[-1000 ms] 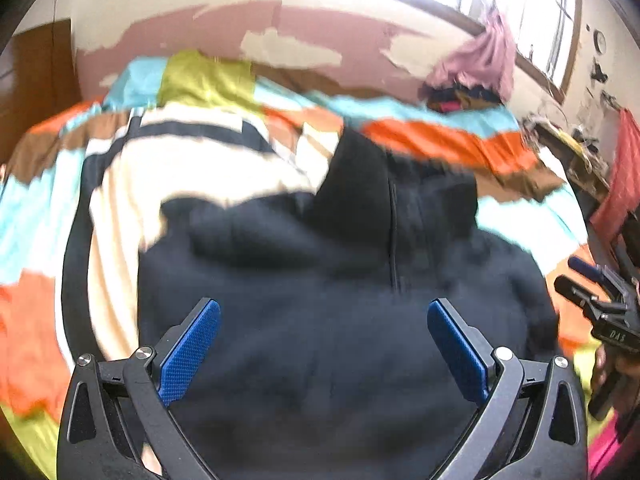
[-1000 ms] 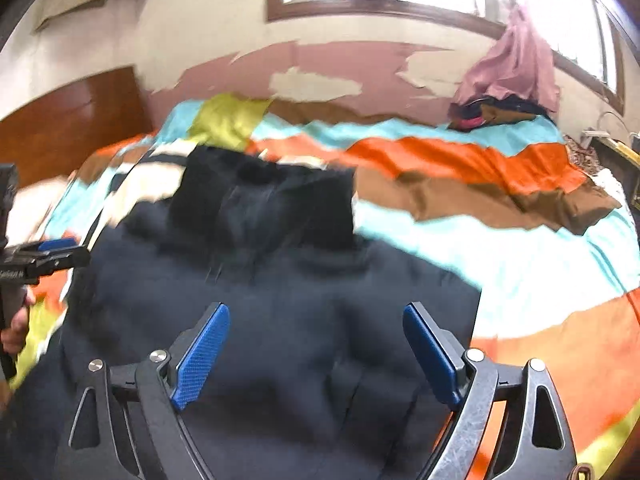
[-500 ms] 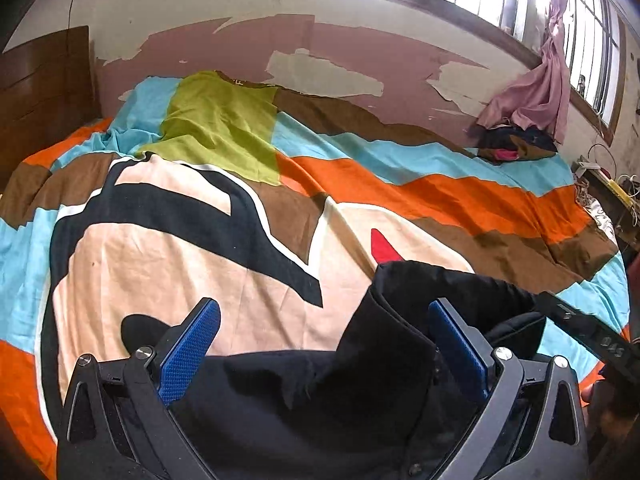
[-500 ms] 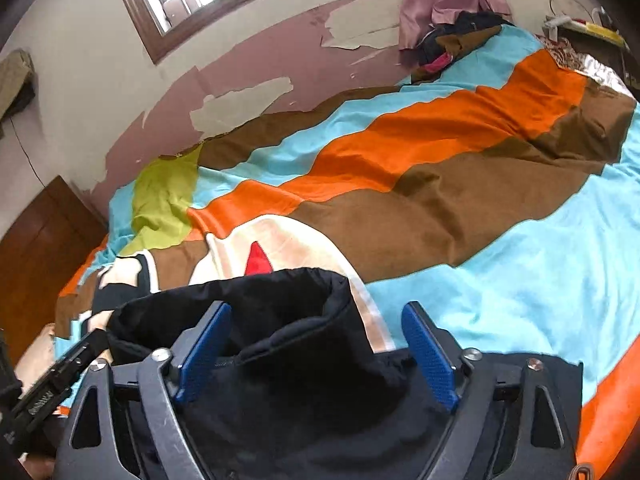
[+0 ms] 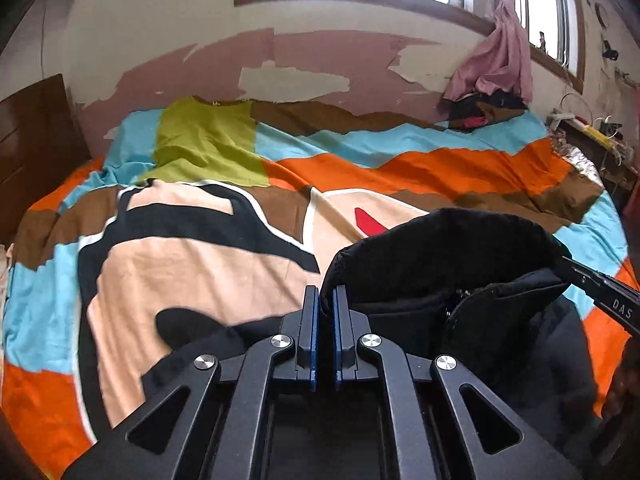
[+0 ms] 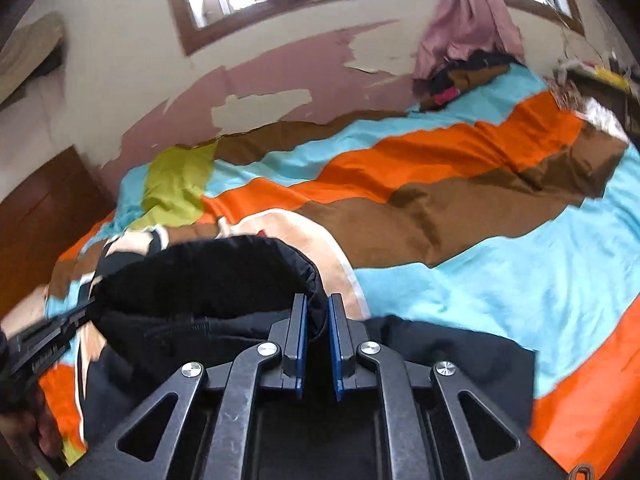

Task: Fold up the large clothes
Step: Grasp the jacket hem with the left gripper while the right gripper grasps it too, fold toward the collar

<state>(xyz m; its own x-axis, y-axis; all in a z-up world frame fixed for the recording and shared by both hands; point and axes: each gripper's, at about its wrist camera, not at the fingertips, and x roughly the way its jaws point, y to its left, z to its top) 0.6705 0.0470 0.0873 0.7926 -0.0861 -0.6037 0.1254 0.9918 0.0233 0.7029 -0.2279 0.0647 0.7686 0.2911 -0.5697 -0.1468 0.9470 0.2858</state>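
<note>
Item 1, left gripper (image 5: 325, 294): near centre of its own view, blue fingers (image 5: 310, 320) drawn close together and pinching the left edge of the hood opening of the black hooded garment (image 5: 448, 264). A fold of dark cloth sits between the pads.

Item 2, black hooded garment: lies at the near edge of the bedspread (image 5: 200, 248), hood raised and arched between the two grippers, its opening facing the far wall. A zip line shows below the hood on the right in the left view. The body of the garment spreads low and near, under both tools, and reaches out to the right over the blue and orange bands in the right view (image 6: 460, 356).

Item 3, right gripper (image 6: 317, 306): fingers (image 6: 335, 336) nearly together, nipping the right edge of the hood rim. Its black arm also shows at the right margin of the left view.

Item 4, bedspread: striped orange, brown, blue and green, with a large cream-and-black figure; mostly bare beyond the garment.

Item 5, clothes heap (image 5: 486, 106): far right corner, under a pink hanging cloth.

Progress, as judged: early. Both hood corners are secured; no fold is visible yet. Hood, sleeves and body all appear left to fold.
</note>
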